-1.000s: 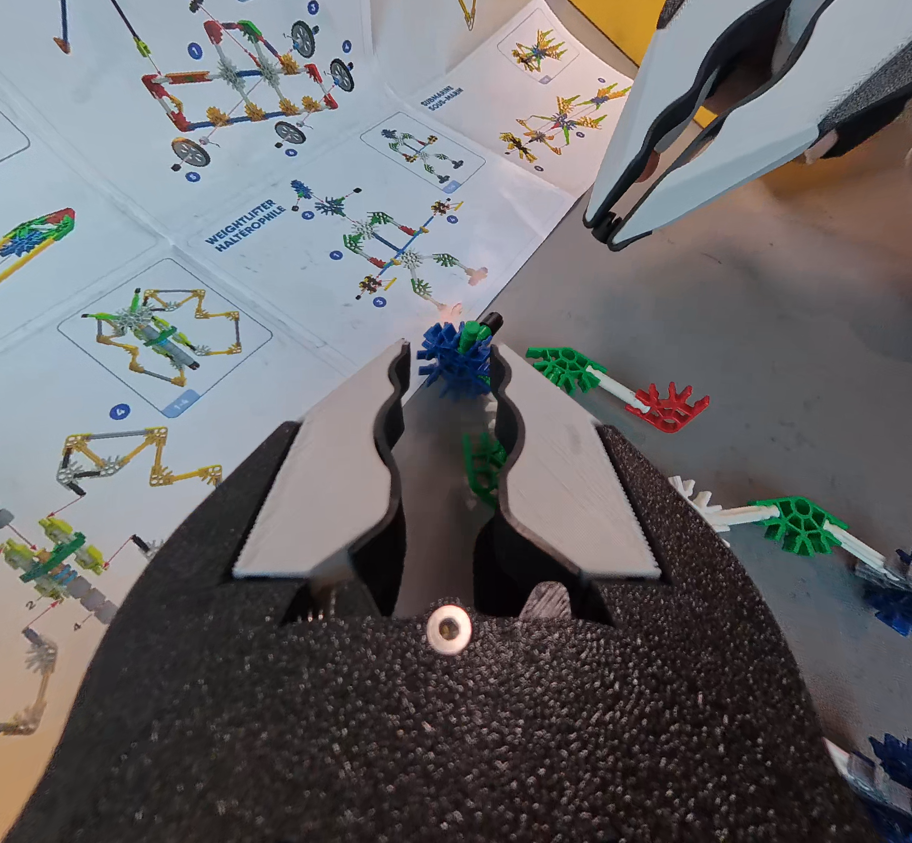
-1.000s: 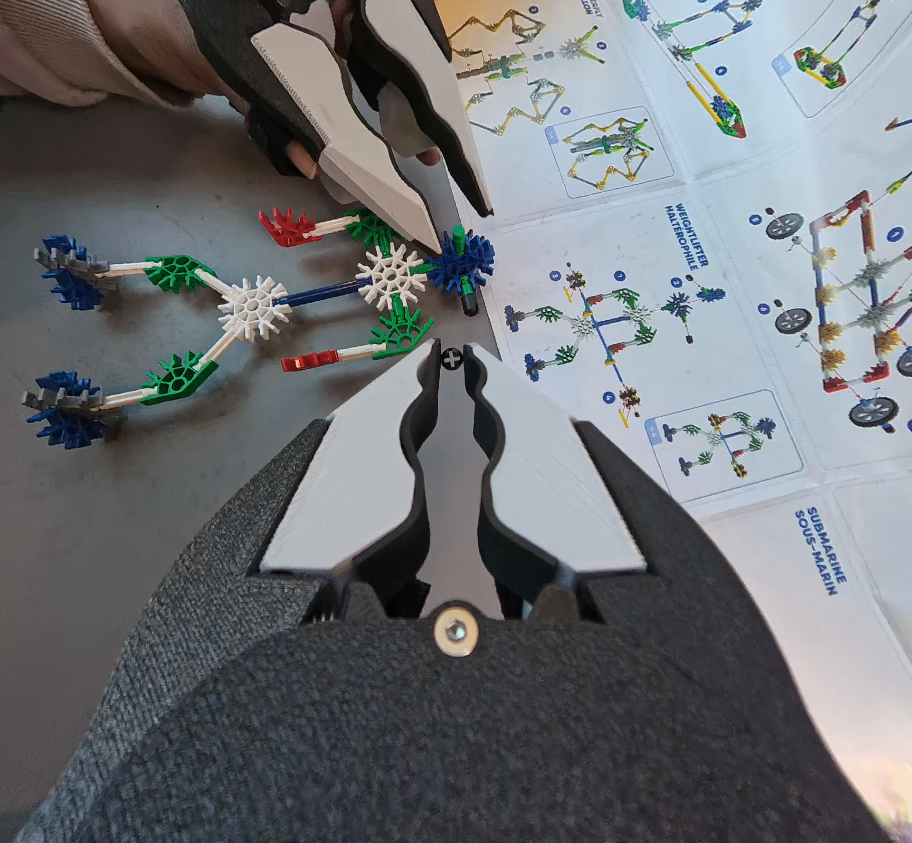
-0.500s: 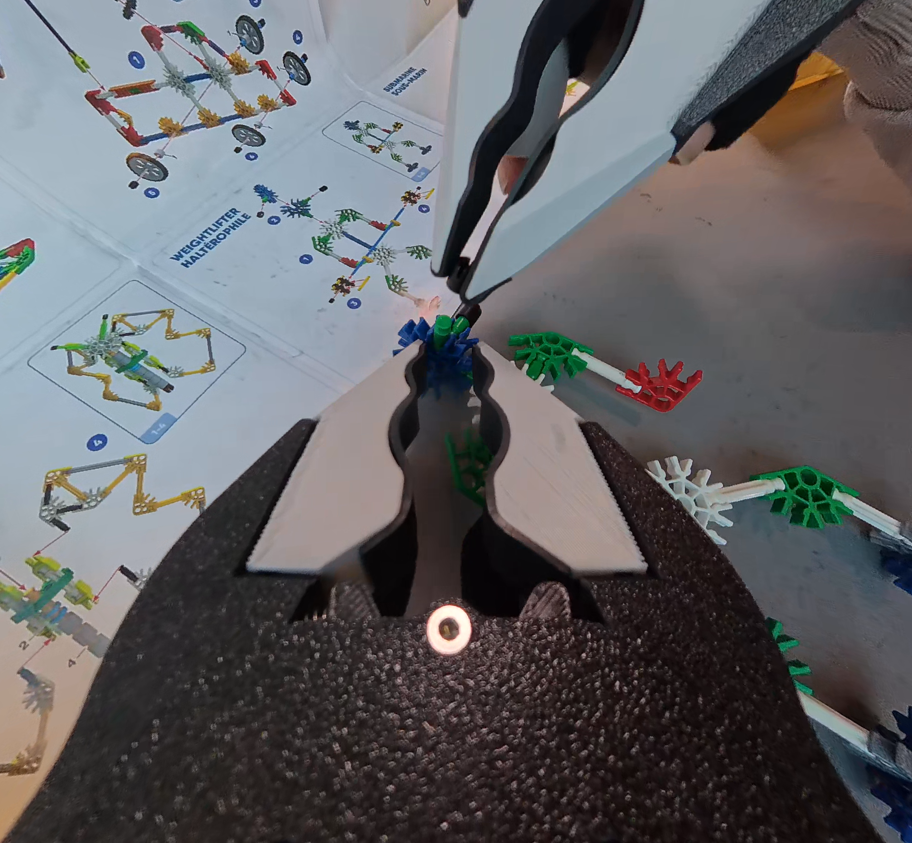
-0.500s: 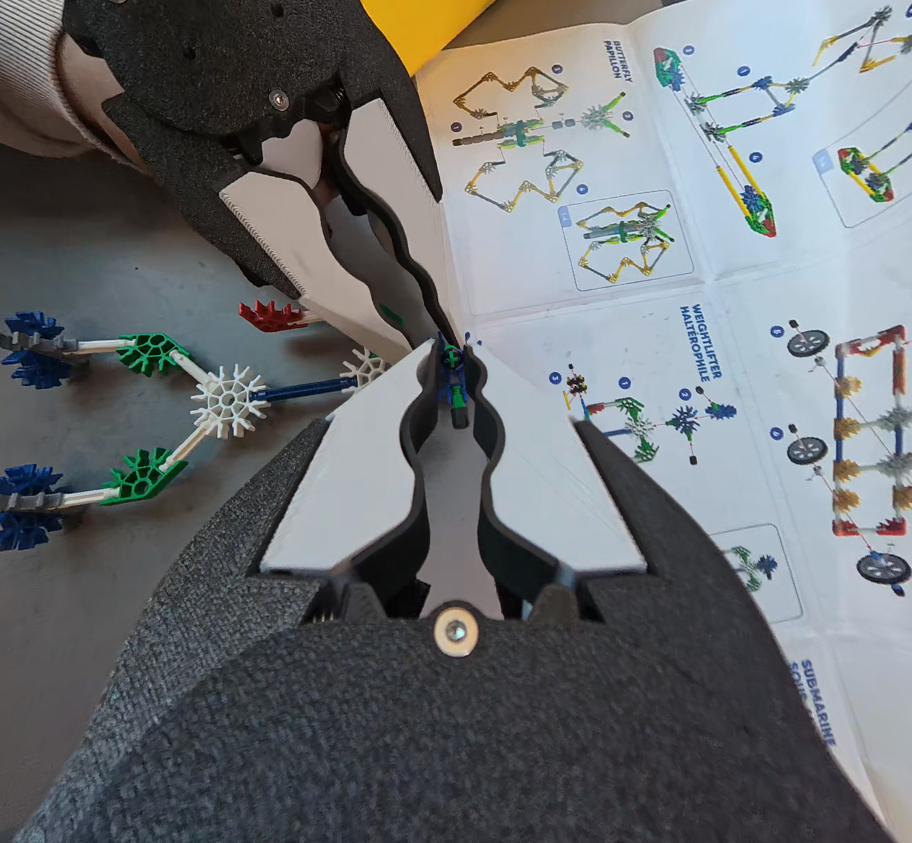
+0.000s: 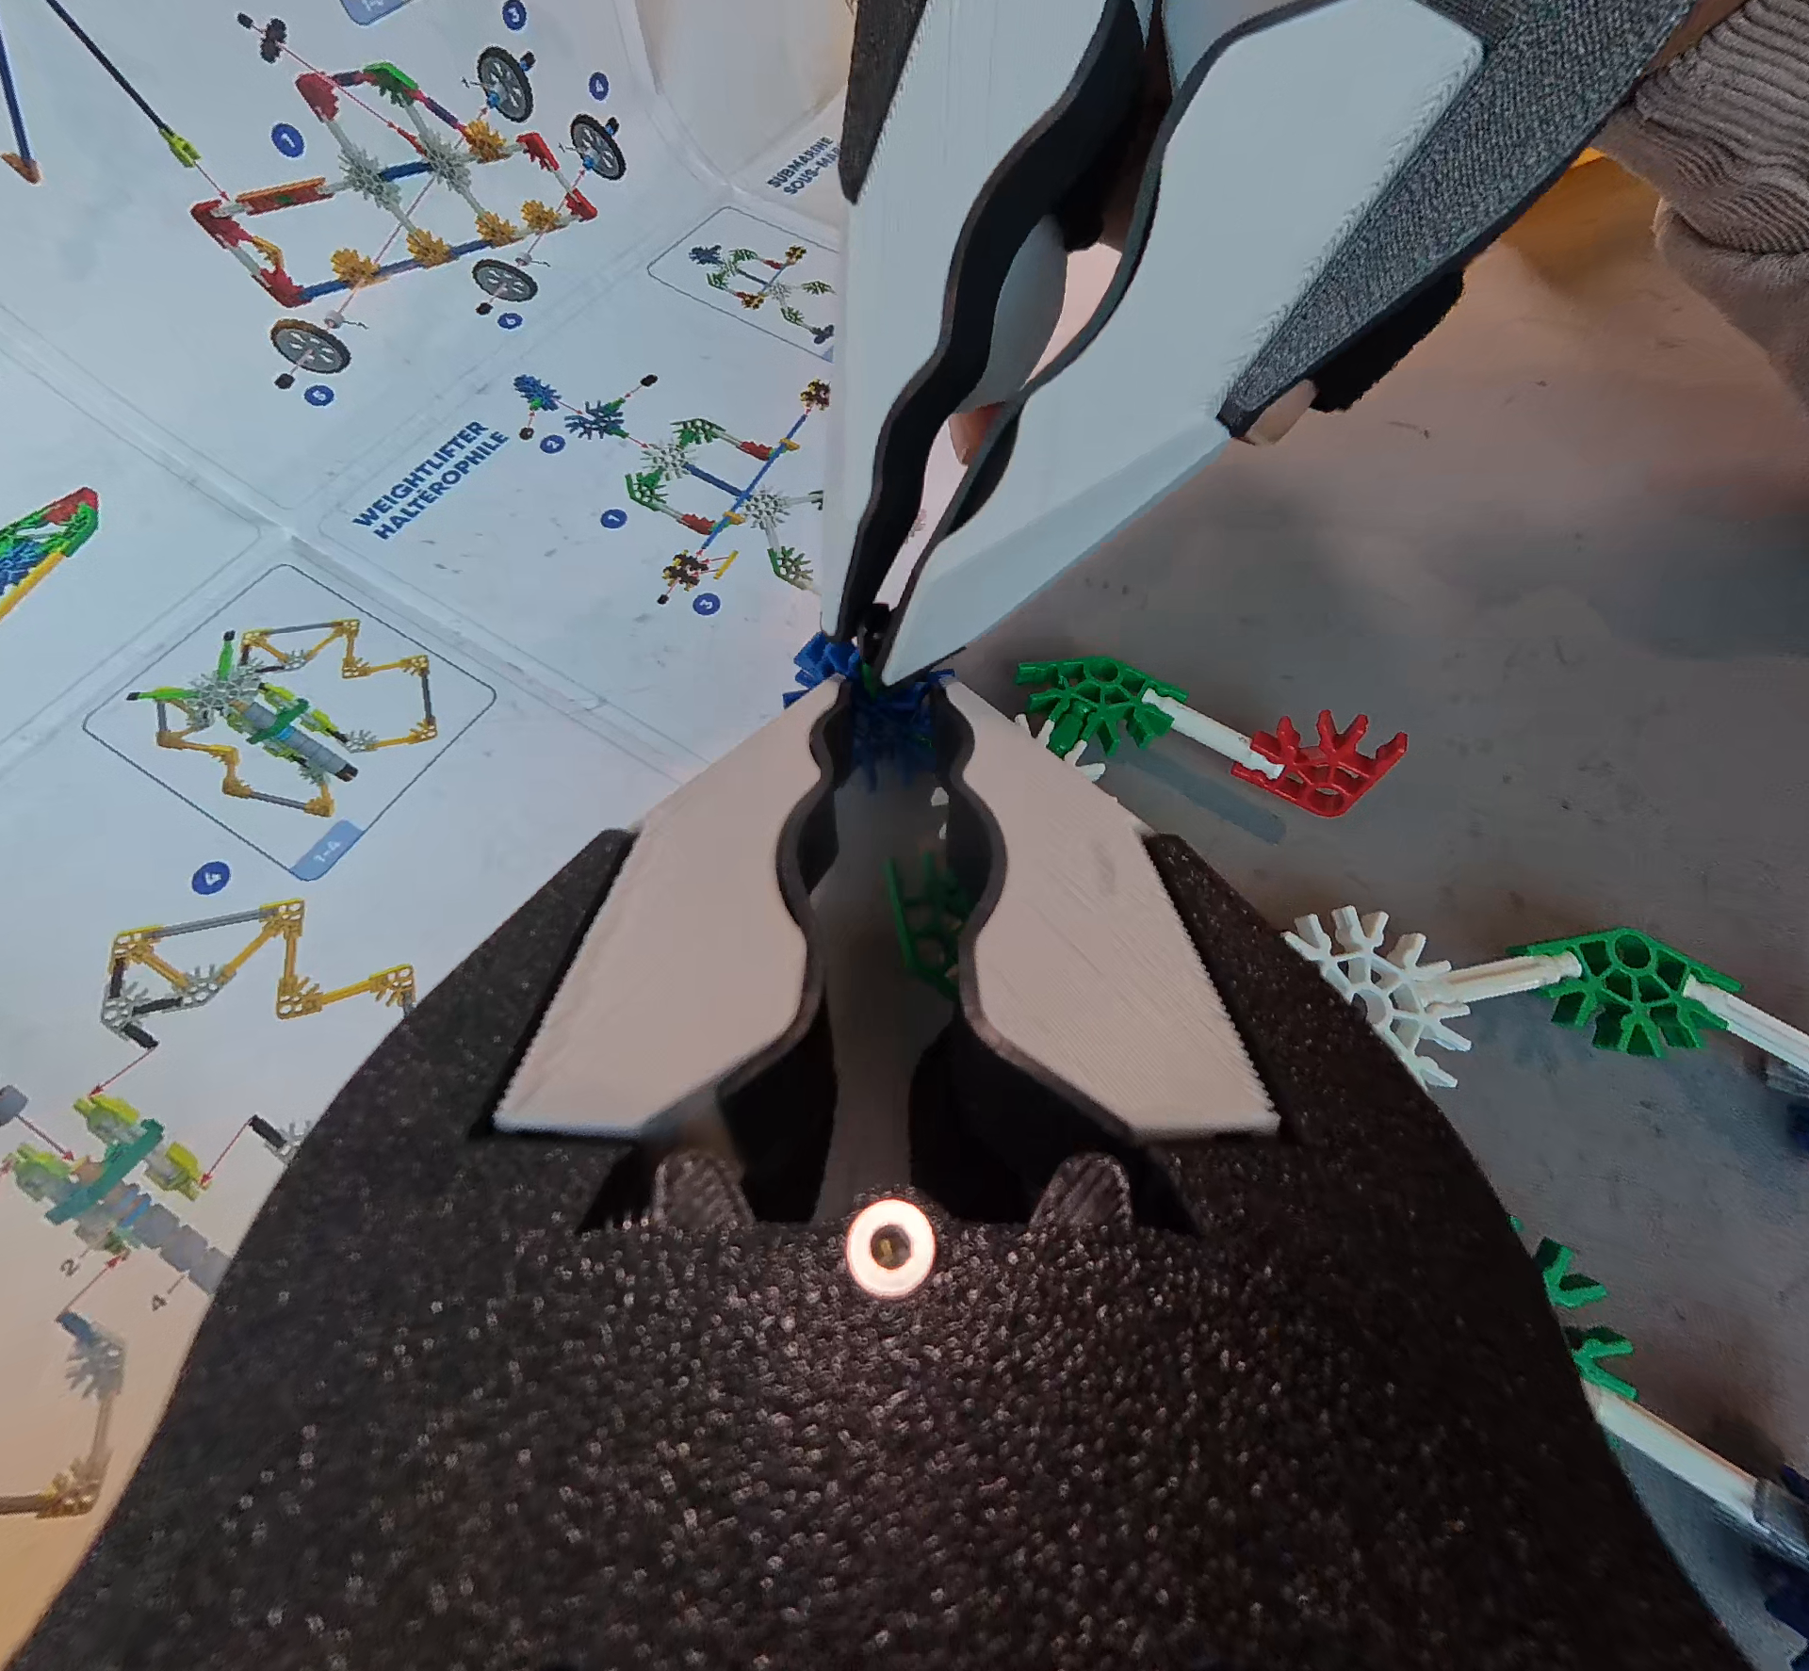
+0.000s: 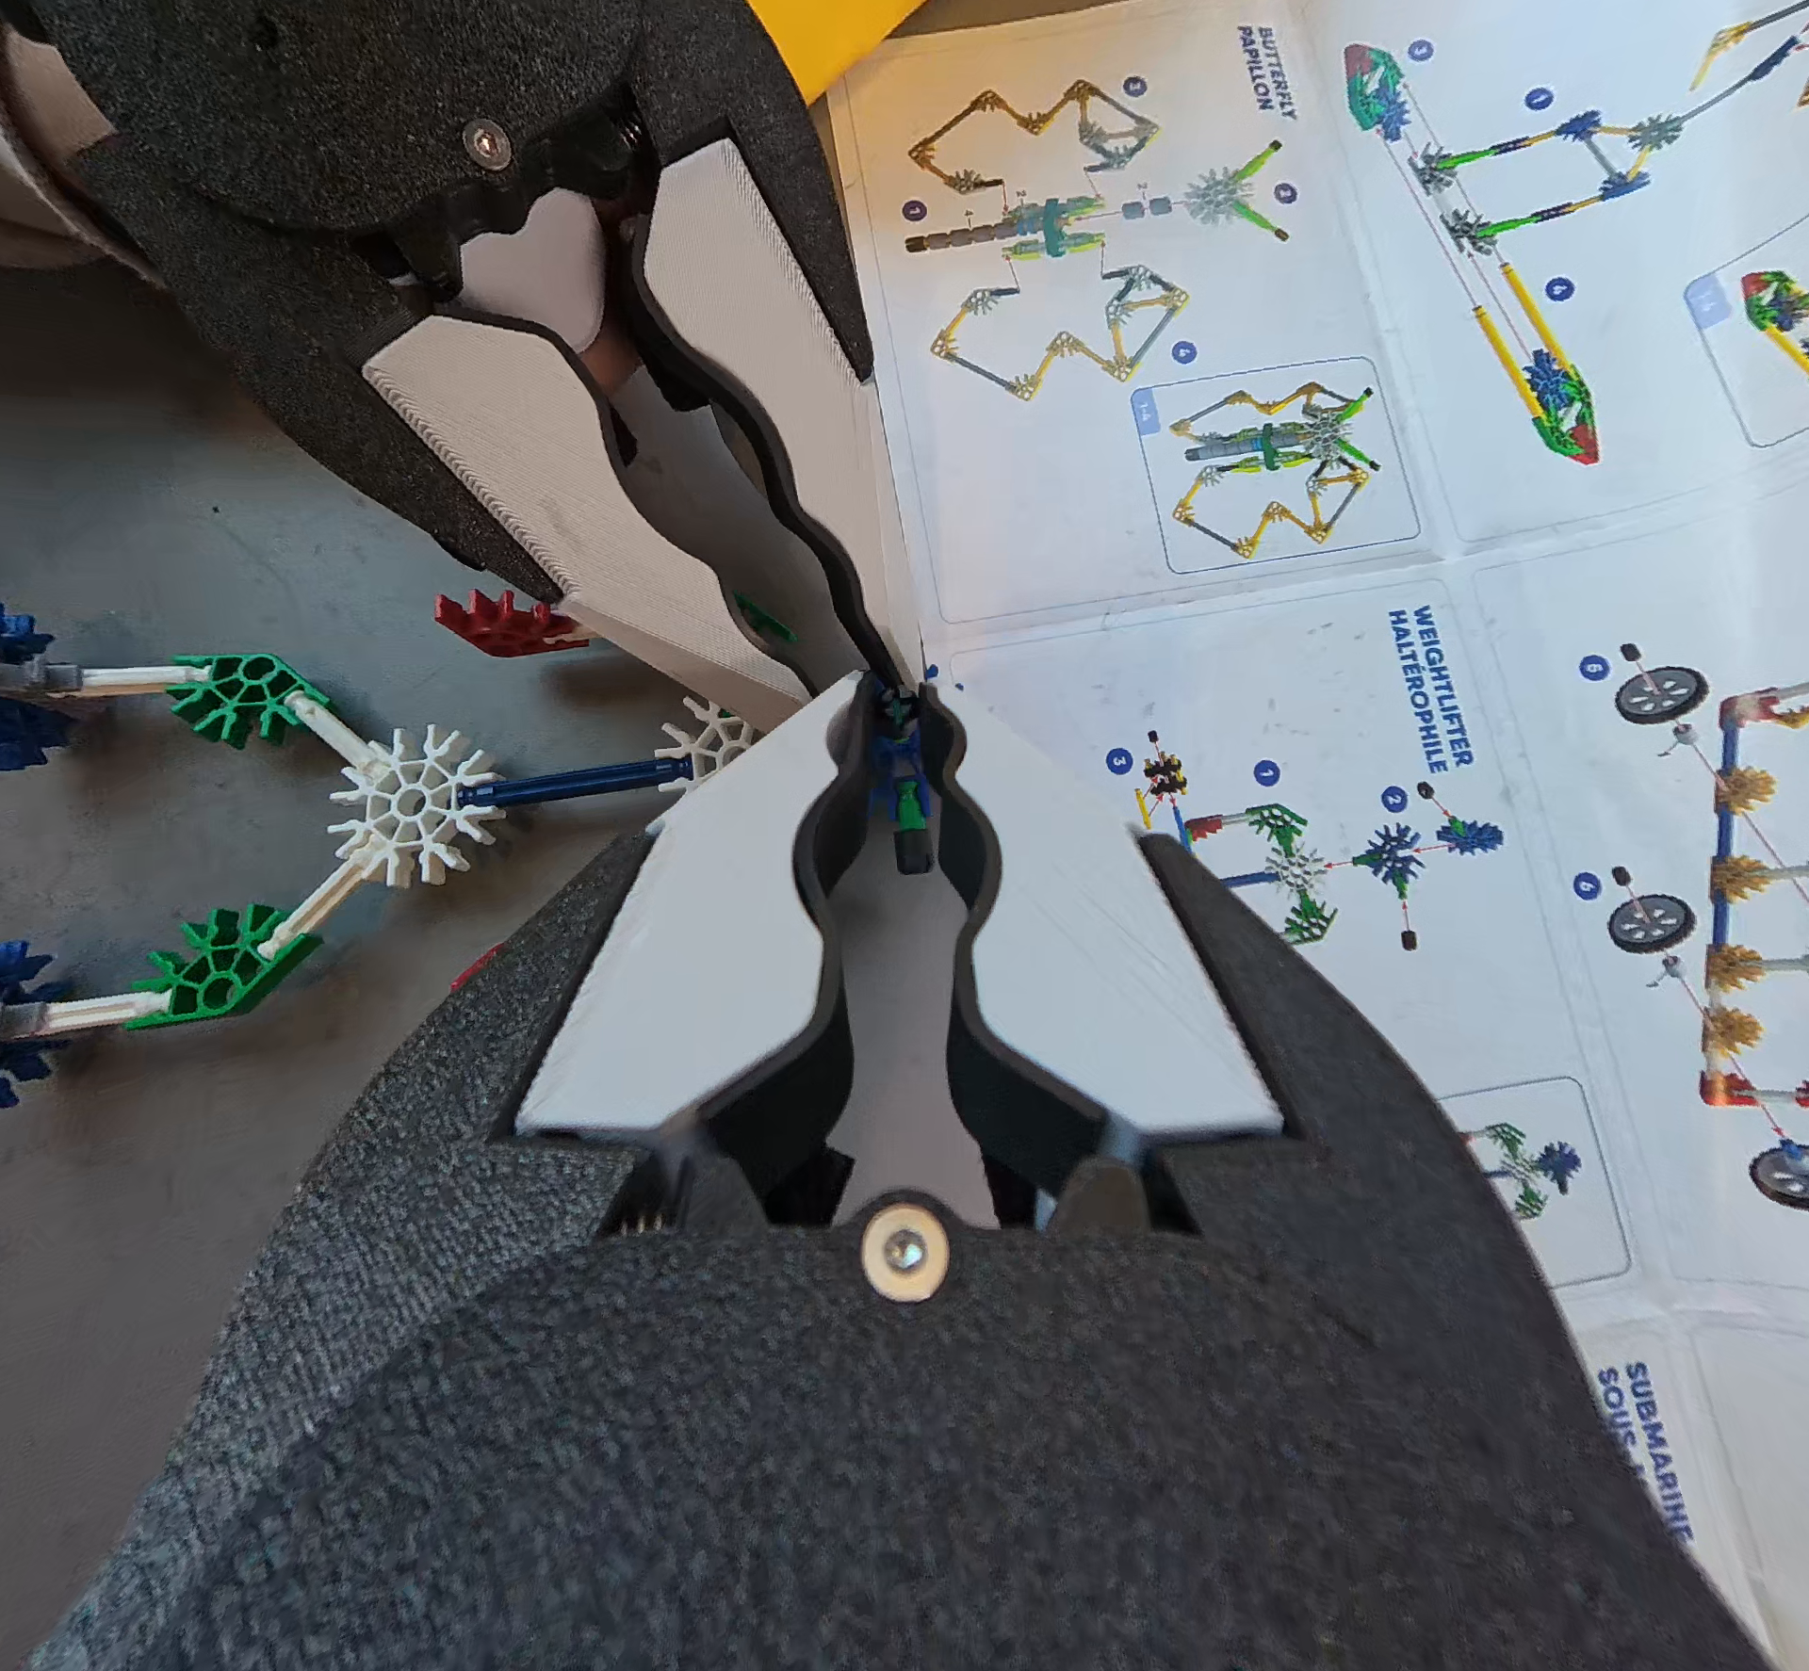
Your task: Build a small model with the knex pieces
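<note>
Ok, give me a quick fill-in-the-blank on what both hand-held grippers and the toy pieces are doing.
1. Both the left hand-held gripper and right hand-held gripper close on the ____ connector.
2. The white snowflake joins a ____ rod.
3. The white rod ends in a ____ connector.

Missing: blue; blue; red

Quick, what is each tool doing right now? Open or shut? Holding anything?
Left tool: shut on the blue snowflake piece at the end of the toy figure.
Right tool: shut on the small green rod stuck through that same blue piece.
</note>
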